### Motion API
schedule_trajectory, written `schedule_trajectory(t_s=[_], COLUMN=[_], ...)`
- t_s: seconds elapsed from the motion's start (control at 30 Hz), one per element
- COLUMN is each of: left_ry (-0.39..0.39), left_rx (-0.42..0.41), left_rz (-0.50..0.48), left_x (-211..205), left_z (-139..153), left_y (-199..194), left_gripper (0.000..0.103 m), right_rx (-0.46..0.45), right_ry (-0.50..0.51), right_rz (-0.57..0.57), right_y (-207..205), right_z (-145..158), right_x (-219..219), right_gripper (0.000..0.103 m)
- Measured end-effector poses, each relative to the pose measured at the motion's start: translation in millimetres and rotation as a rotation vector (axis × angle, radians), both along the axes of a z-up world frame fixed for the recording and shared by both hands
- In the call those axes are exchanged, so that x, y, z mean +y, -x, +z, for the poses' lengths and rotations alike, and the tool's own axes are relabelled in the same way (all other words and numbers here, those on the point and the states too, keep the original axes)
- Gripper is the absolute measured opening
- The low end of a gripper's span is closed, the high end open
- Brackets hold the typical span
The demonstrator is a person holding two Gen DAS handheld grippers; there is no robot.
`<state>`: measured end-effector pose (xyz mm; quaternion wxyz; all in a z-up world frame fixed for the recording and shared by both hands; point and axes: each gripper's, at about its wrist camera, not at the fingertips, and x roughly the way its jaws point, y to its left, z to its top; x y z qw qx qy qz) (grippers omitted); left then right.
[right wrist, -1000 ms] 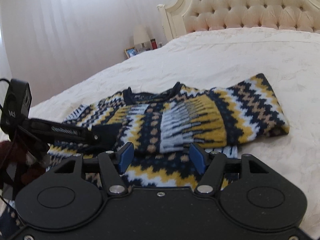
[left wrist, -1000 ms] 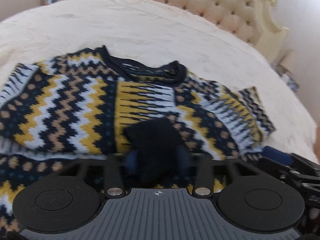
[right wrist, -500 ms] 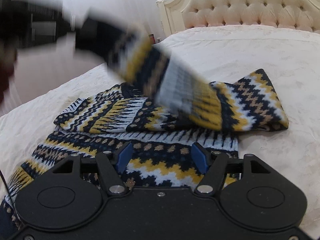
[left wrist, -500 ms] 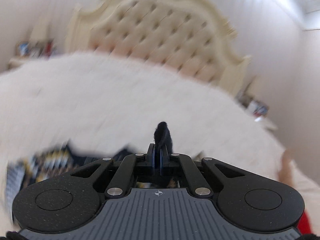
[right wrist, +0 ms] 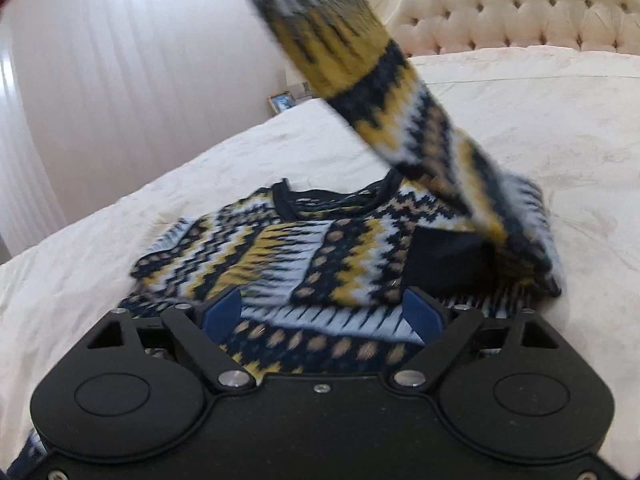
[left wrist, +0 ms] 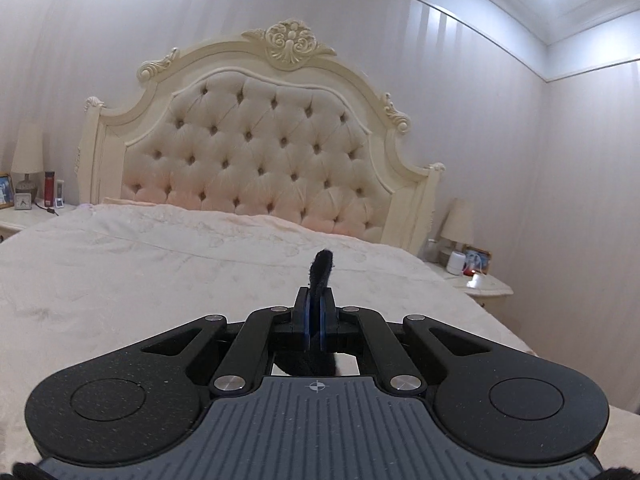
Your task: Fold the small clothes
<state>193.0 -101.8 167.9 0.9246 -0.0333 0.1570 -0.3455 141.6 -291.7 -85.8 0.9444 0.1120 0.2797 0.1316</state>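
Left wrist view: left gripper (left wrist: 315, 312) fingers clenched on a dark cuff (left wrist: 319, 270) poking up past the tips, now raised to face the headboard (left wrist: 256, 152), where a second ago the sweater filled the frame. Right wrist view: right gripper (right wrist: 320, 312) fingers spread and empty, low over the sweater (right wrist: 280, 248) on the bed (right wrist: 520, 128); beyond their right tip the sleeve (right wrist: 360, 64) rises blurred overhead. Likely the sleeve is being unfolded for repositioning.

The sweater (right wrist: 288, 248) lies on the bed (right wrist: 520, 128) before the headboard (right wrist: 520, 4), one sleeve (right wrist: 360, 60) raised above it.
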Motion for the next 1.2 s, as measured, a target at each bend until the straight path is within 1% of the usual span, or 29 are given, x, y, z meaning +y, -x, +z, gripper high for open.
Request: schedule_trajectory(t_s=[0.1, 0.17, 0.2, 0.27, 0.3, 0.33, 0.43, 0.6, 0.67, 0.83, 0.87, 0.9, 0.97, 1.0, 1.03, 1.07, 1.1, 1.13, 1.2], left_ry=[0.001, 0.0, -0.003, -0.012, -0.012, -0.013, -0.054, -0.101, -0.127, -0.207, -0.223, -0.235, -0.261, -0.273, -0.29, -0.319, -0.351, -0.371, -0.383], left_rx=[0.004, 0.024, 0.034, 0.066, 0.09, 0.117, 0.188, 0.342, 0.387, 0.494, 0.505, 0.508, 0.49, 0.479, 0.465, 0.449, 0.431, 0.421, 0.402], left_rz=[0.036, 0.072, 0.094, 0.144, 0.169, 0.193, 0.272, 0.389, 0.427, 0.485, 0.499, 0.515, 0.532, 0.533, 0.536, 0.555, 0.575, 0.584, 0.592], left_x=[21, 40, 50, 71, 81, 92, 119, 155, 167, 183, 187, 191, 198, 199, 199, 198, 197, 196, 195], left_z=[-6, -12, -17, -30, -38, -47, -81, -146, -167, -216, -224, -230, -237, -239, -238, -238, -238, -238, -234], left_y=[-3, -6, -8, -15, -19, -23, -33, -50, -52, -56, -54, -51, -48, -45, -44, -41, -39, -39, -35], left_gripper=[0.003, 0.003, 0.003, 0.003, 0.003, 0.003, 0.003, 0.003, 0.003, 0.004, 0.007, 0.007, 0.01, 0.014, 0.019, 0.032, 0.04, 0.041, 0.041], right_rx=[0.03, 0.051, 0.081, 0.119, 0.123, 0.122, 0.117, 0.119, 0.122, 0.125, 0.125, 0.126, 0.127, 0.128, 0.129, 0.13, 0.132, 0.133, 0.138], right_ry=[0.01, 0.029, 0.031, -0.001, -0.028, -0.03, 0.019, 0.079, 0.084, 0.098, 0.098, 0.099, 0.106, 0.111, 0.114, 0.117, 0.12, 0.122, 0.129], right_rz=[-0.072, -0.147, -0.197, -0.239, -0.238, -0.24, -0.231, -0.217, -0.215, -0.204, -0.203, -0.203, -0.2, -0.198, -0.197, -0.194, -0.193, -0.193, -0.19], right_y=[-20, -24, -25, -22, -18, -15, -7, 2, 2, 7, 8, 8, 9, 10, 9, 9, 9, 10, 10], right_z=[-4, -8, -11, -19, -23, -25, -26, -27, -26, -28, -28, -28, -28, -28, -28, -29, -29, -29, -28], right_x=[-11, -20, -26, -37, -42, -43, -37, -30, -30, -29, -29, -28, -27, -26, -26, -25, -25, -24, -24], right_gripper=[0.089, 0.089, 0.089, 0.087, 0.086, 0.086, 0.086, 0.086, 0.086, 0.086, 0.086, 0.086, 0.086, 0.086, 0.087, 0.087, 0.087, 0.087, 0.087])
